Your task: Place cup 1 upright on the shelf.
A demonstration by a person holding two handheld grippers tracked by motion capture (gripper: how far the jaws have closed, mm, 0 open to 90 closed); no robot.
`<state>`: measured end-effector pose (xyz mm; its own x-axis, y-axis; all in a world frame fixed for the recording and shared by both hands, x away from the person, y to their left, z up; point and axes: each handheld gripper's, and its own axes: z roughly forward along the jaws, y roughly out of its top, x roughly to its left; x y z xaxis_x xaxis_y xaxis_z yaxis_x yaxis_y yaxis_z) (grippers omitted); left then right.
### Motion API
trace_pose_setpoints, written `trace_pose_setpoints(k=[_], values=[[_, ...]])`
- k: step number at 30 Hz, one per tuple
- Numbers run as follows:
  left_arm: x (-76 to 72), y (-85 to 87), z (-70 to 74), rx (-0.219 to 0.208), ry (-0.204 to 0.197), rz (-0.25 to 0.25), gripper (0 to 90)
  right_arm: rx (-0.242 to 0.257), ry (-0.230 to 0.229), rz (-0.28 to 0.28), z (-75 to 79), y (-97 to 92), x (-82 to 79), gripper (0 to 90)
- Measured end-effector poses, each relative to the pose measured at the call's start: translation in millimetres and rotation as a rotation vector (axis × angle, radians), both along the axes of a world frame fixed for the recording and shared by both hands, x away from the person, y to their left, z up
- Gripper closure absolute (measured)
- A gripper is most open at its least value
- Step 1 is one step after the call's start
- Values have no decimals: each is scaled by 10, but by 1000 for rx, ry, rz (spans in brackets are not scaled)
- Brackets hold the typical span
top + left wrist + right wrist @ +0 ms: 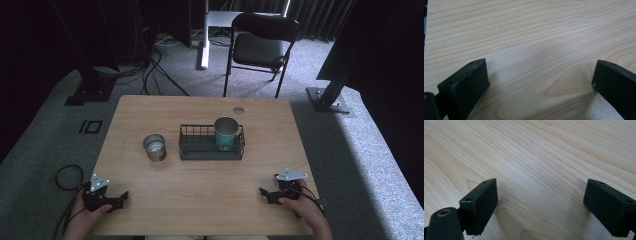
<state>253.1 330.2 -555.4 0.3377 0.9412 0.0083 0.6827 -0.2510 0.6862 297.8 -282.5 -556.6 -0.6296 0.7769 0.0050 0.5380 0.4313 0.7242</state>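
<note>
Landmark: black wire basket (211, 148), standing at the middle of the wooden table (200, 200).

1. Left gripper (121, 197). Resting on the table at its near left corner, well apart from the basket, nearer and to the left of it; held in the person's left hand (87, 215). Jaws spread wide with nothing between them; its own view (540, 80) has bare wood grain in the gap. A black cable loops on the carpet beside it.

2. Steel cup (155, 147). Upright on the table just left of the basket, outside it, mouth up, apart from both grippers.

3. Teal cup (226, 133). Upright inside the basket, in its right half, rim rising above the wire wall.

4. Right gripper (263, 192). Resting on the table near its near right corner, well apart from the basket, nearer and to the right of it; held in the person's right hand (305, 207). Jaws released and wide apart, holding nothing; its own view (540, 200) has plain tabletop between them.
</note>
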Motion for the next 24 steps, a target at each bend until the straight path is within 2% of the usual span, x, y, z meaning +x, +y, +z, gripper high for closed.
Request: trace_pose_setpoints(k=[17,24], values=[[-2,0,3,1,2,-3,14,-2,-1,-2,-2,7,1,112],[-49,5,0,0,0,-40,14,-2,-1,-2,-2,7,1,112]])
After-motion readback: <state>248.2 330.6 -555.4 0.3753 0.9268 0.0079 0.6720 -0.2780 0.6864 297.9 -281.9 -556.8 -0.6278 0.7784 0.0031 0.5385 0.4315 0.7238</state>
